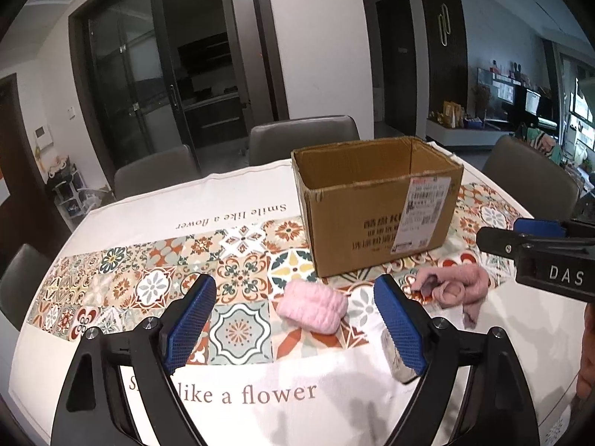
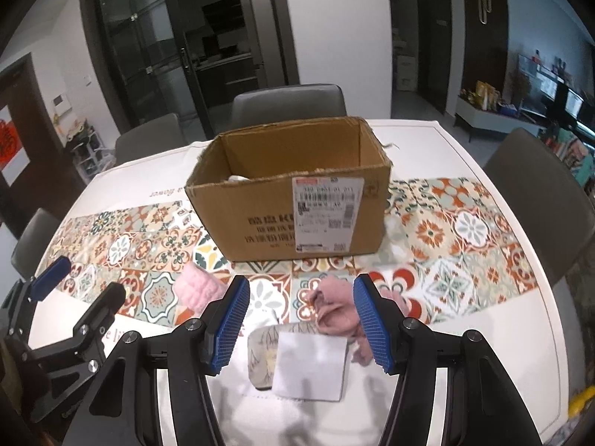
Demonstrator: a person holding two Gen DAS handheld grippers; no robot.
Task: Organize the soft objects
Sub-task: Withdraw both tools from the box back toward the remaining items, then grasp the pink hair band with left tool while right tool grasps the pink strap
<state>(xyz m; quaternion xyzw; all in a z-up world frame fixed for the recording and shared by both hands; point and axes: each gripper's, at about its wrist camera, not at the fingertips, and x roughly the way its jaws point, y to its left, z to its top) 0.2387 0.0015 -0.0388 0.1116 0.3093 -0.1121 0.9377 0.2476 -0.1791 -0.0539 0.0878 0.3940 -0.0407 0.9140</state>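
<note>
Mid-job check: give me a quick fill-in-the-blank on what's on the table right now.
1. The cardboard box stands with its top ____.
2. The light pink roll lies ____ the box, on the tablecloth.
3. Both the left gripper and right gripper are ____, holding nothing.
4. The tablecloth reads "Smile like a ____".

Missing: open; outside; open; flower

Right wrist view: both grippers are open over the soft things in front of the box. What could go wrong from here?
1. The dusty pink cloth overlaps the patterned cloth with its white tag; the right gripper may pinch both.
2. The left gripper brackets the light pink roll, and its right finger is near the patterned cloth, so it could drag that too.
3. The cardboard box looks light; a bump may shift it.
</note>
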